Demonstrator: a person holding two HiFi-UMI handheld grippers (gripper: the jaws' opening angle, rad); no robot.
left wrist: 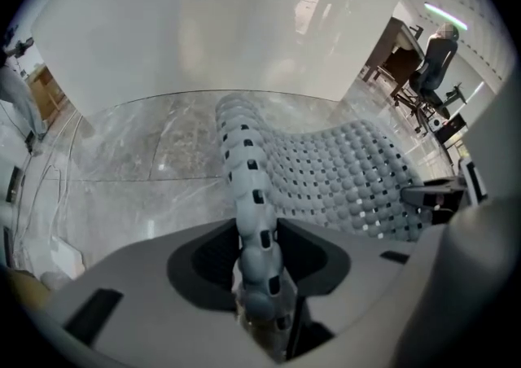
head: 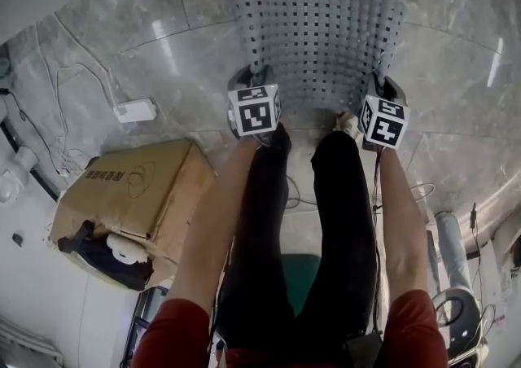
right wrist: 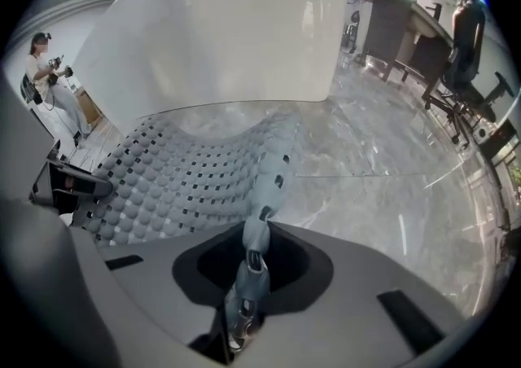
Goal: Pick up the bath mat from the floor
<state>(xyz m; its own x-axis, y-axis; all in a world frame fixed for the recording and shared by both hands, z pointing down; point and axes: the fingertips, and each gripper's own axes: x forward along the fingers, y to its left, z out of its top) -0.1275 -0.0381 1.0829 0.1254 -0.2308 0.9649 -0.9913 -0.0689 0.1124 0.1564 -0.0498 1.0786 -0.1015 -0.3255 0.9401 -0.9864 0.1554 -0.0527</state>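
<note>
The grey bath mat (head: 317, 41), studded with bumps and square holes, lies on the marble floor with its near edge raised. My left gripper (head: 247, 80) holds the near left corner and my right gripper (head: 381, 88) the near right corner. In the left gripper view the mat's edge (left wrist: 244, 171) runs down between the jaws of the left gripper (left wrist: 260, 281), which is shut on it. In the right gripper view the mat (right wrist: 179, 171) folds up at its edge, pinched in the right gripper (right wrist: 247, 281). The mat sags between the two grips.
A cardboard box (head: 134, 195) sits on the floor at the left, with a white adapter (head: 134, 110) and cables beside it. The person's legs (head: 326, 220) stand just behind the mat. A grey pipe (head: 449, 246) lies at the right. A white wall rises beyond the mat.
</note>
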